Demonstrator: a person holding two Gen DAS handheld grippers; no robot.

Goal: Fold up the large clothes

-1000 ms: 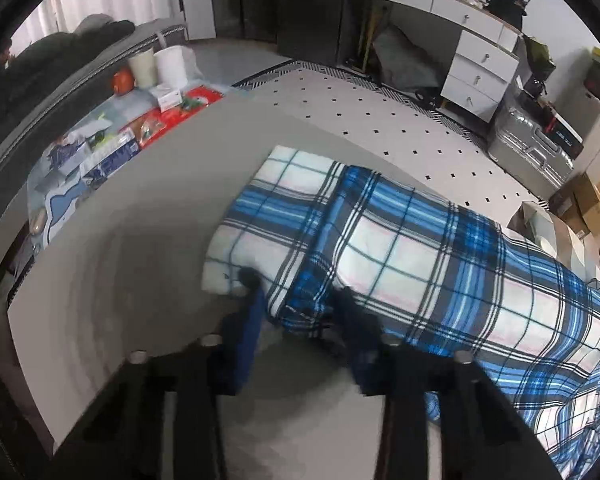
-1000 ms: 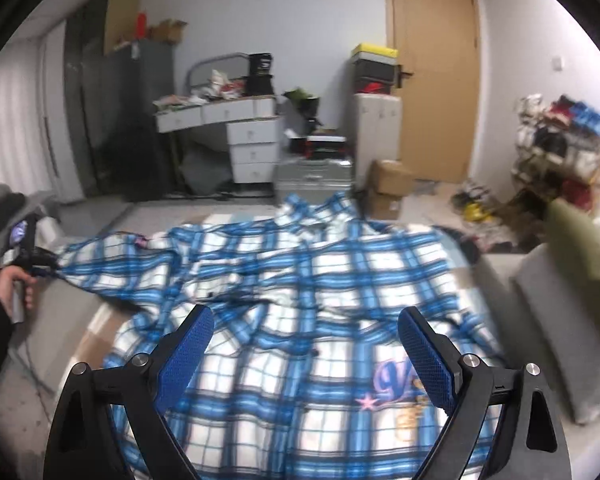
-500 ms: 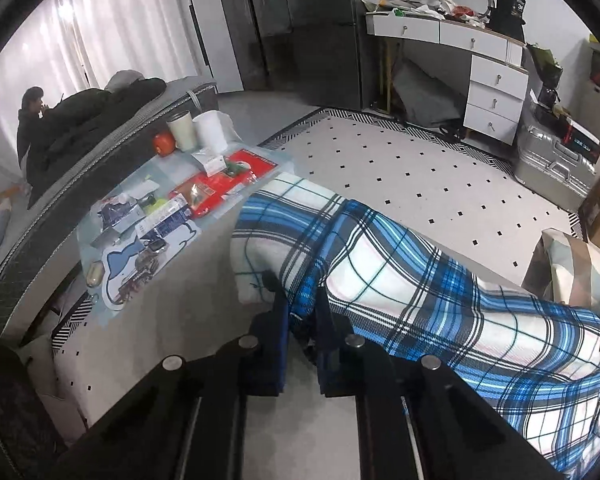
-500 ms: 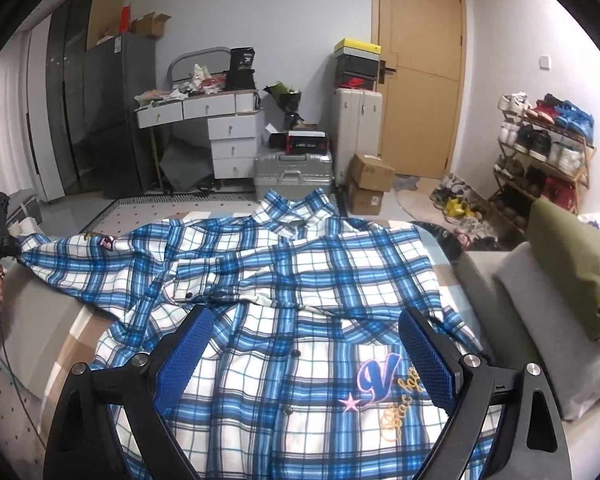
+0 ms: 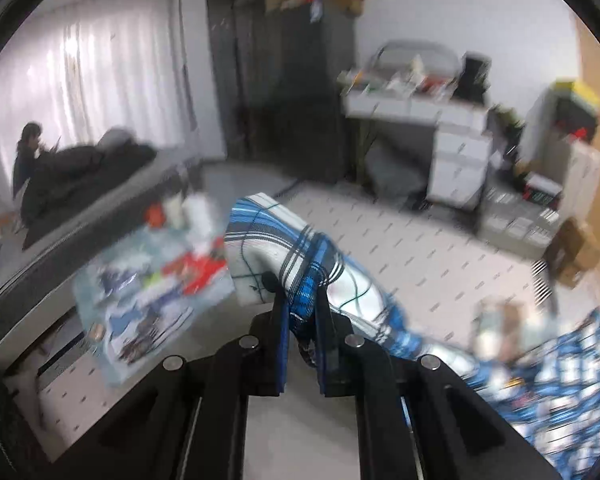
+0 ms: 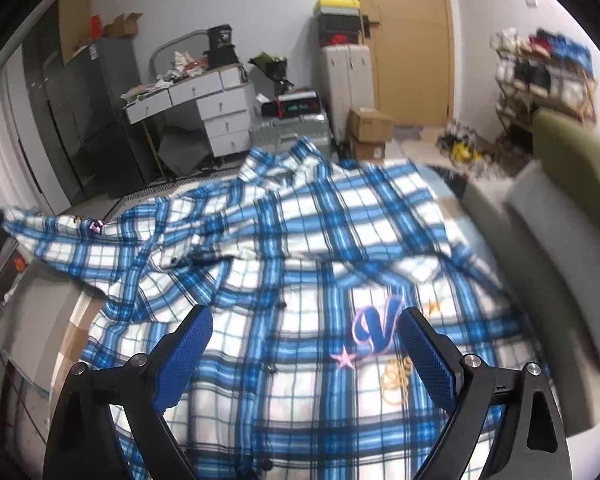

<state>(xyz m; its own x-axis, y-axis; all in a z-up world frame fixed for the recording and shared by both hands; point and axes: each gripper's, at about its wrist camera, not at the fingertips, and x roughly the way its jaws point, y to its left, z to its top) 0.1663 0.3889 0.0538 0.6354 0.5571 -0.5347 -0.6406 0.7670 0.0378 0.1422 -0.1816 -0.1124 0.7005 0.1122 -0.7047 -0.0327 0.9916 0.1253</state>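
A large blue and white plaid shirt [image 6: 300, 264] lies spread front up on the bed, collar at the far end. My left gripper [image 5: 302, 300] is shut on the cuff end of its sleeve [image 5: 284, 256] and holds it lifted off the bed; the sleeve trails down to the right. In the right wrist view the same sleeve [image 6: 60, 232] stretches out to the far left. My right gripper [image 6: 304, 340] is open and empty, hovering above the shirt's lower front near the embroidered V logo [image 6: 376, 320].
A low table [image 5: 148, 300] cluttered with packets stands left of the bed. A grey pillow [image 6: 560, 248] and a green cushion [image 6: 580, 160] lie along the bed's right side. A white drawer desk [image 6: 204, 108], suitcases and boxes stand beyond. A person [image 5: 28, 152] sits far left.
My left gripper closed on the sleeve cuff and has lifted it up off the bed. My right gripper stayed open and moved closer over the shirt front.
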